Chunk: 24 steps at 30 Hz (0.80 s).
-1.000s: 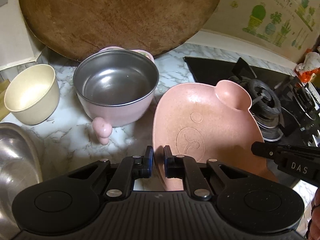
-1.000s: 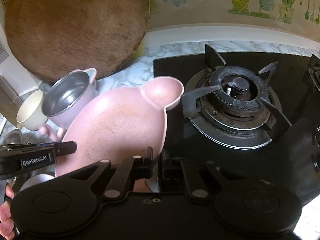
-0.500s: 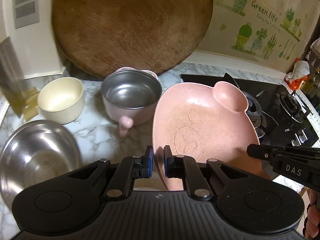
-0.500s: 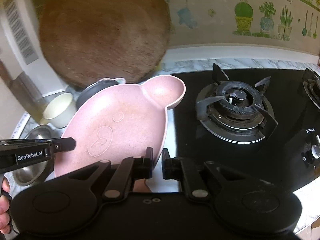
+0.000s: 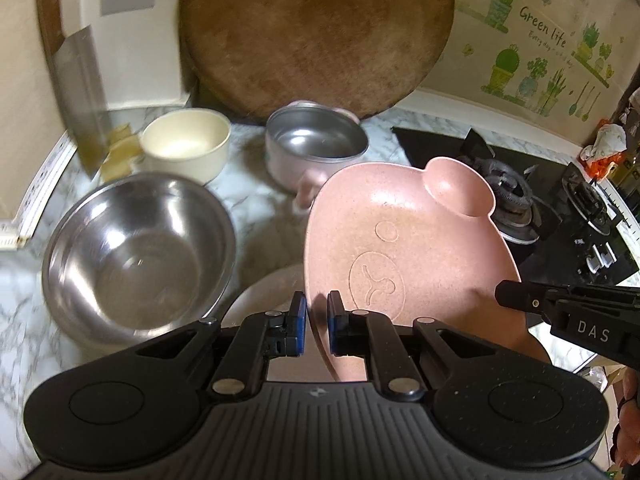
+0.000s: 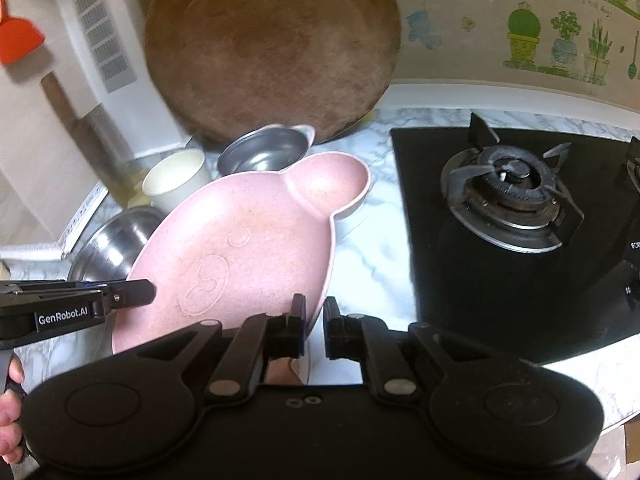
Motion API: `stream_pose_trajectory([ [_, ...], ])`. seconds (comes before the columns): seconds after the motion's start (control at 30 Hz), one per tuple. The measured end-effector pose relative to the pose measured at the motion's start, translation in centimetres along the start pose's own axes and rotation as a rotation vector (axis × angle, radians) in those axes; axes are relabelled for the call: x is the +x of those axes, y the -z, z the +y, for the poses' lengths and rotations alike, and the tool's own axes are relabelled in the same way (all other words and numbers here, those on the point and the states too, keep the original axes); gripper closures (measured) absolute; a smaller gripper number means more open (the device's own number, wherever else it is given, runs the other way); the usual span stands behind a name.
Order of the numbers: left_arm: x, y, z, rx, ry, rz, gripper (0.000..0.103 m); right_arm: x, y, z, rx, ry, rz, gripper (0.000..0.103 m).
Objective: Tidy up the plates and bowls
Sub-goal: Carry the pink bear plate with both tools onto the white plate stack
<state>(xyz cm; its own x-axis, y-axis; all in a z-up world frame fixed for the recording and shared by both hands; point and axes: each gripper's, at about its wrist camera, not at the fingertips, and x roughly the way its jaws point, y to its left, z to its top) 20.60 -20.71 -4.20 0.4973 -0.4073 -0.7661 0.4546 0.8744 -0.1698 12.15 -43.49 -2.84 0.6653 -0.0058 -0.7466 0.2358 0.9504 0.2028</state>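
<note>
Lifted higher above the marble worktop [image 5: 256, 200] than a second ago, the stiff, light pink bear-shaped plate [image 5: 408, 256] hangs between both grippers, left gripper [image 5: 317, 320] and right gripper [image 6: 314, 322], jaws narrowly pinching opposite rims.

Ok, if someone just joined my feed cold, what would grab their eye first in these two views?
Probably the pink bear-shaped plate, held tilted above the marble counter, the left gripper and right gripper each shut on an opposite edge. Next, the big round wooden board leaning against the back wall. Then the shiny steel bowl on the left and the black gas stove on the right.
</note>
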Motion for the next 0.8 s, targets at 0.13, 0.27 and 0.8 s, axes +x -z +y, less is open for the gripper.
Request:
stream_pose_trajectory([
  [0.13, -0.1, 1.4, 0.7, -0.005, -0.007, 0.015, 0.093, 0.1, 1.1, 0.8, -0.009, -0.005, 0.017, 0.093],
  [0.27, 0.0, 2.6, 1.4, -0.016, -0.011, 0.027, 0.093, 0.5, 2.0, 1.4, -0.016, -0.012, 0.034, 0.093],
  [0.8, 0.7, 5.3, 2.4, -0.035, -0.021, 0.057, 0.093, 1.8, 4.2, 1.9, -0.032, -0.027, 0.085, 0.093],
])
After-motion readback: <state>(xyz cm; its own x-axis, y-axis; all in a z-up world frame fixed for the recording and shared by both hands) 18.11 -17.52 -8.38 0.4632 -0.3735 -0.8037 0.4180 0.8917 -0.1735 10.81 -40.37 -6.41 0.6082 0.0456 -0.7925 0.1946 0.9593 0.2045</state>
